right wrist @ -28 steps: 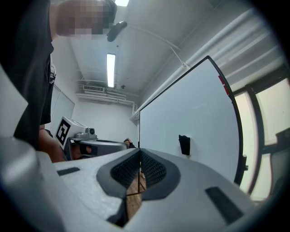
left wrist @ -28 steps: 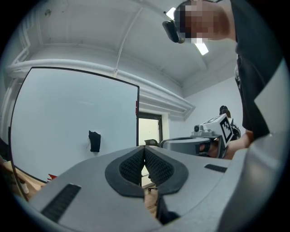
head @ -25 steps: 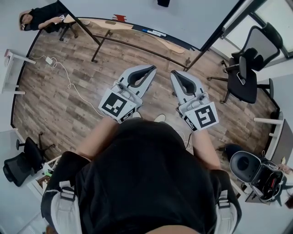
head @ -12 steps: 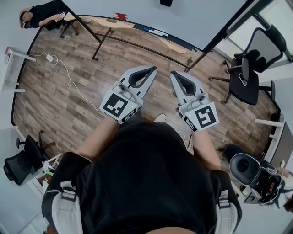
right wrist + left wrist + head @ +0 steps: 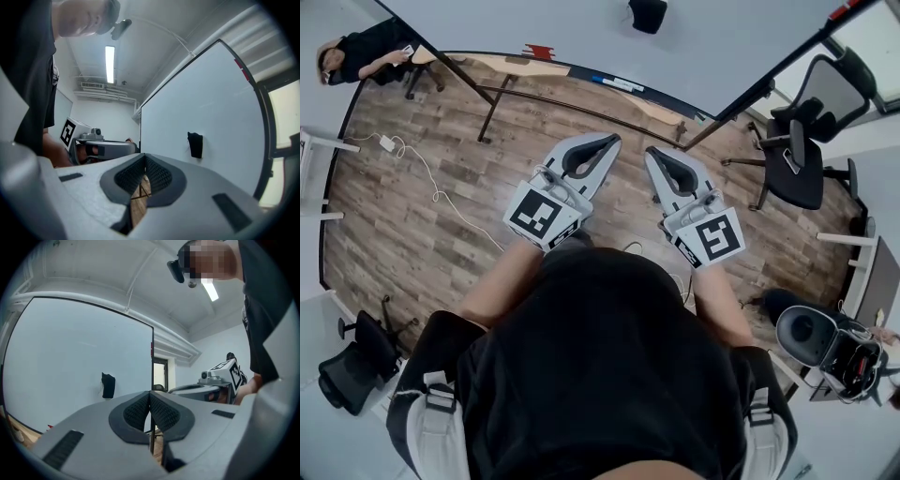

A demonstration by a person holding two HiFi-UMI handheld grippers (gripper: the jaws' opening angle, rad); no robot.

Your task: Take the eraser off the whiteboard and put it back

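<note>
left tool (image 5: 606, 141), right tool (image 5: 653, 153): jaws together, empty. eraser (image 5: 195, 144) on whiteboard (image 5: 211, 103), well apart. likely best: open one tool early, approach square.

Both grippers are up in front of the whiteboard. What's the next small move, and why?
Probably move the right gripper toward the eraser and open its jaws on the way. The eraser sits on the whiteboard, well ahead of both grippers and roughly in line with the right one; it and the left gripper are shut and empty.
</note>
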